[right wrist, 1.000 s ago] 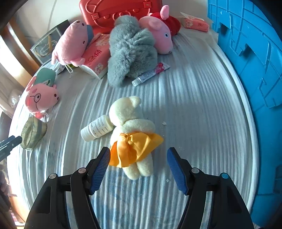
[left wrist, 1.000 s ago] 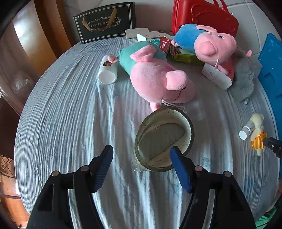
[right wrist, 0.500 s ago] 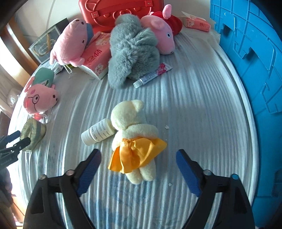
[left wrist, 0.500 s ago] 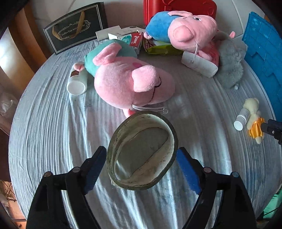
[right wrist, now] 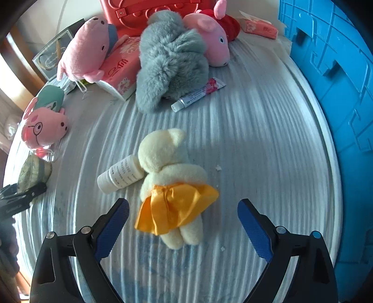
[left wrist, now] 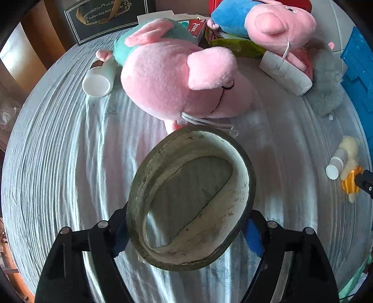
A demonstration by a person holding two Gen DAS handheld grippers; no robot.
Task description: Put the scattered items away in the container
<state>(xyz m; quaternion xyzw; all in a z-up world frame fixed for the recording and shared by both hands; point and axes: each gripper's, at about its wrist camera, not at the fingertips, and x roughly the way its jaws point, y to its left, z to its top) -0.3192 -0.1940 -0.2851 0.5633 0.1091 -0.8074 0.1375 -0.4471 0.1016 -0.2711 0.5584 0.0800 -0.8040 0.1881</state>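
Observation:
An olive round cap-like item point(left wrist: 191, 200) with a pale inside lies on the striped cloth. My left gripper point(left wrist: 186, 233) straddles it, a finger on each side, touching or nearly so. It also shows in the right wrist view point(right wrist: 33, 173). My right gripper point(right wrist: 183, 228) is open around a cream teddy bear in an orange skirt point(right wrist: 172, 184), the pads apart from it. A white bottle point(right wrist: 119, 174) lies against the bear. The blue crate point(right wrist: 333, 98) stands at the right.
A pink pig plush with a teal top point(left wrist: 177, 79), a pig plush in blue point(left wrist: 263, 21), a grey furry toy point(right wrist: 170, 63), a pig plush in red point(right wrist: 214, 39), a tube point(right wrist: 198, 94), a tissue pack point(right wrist: 121, 70), a white bottle point(left wrist: 100, 77) and a red case point(right wrist: 144, 14).
My left gripper moved forward until its fingers came to both sides of the olive item. My right gripper opened wider and eased a little toward the bear.

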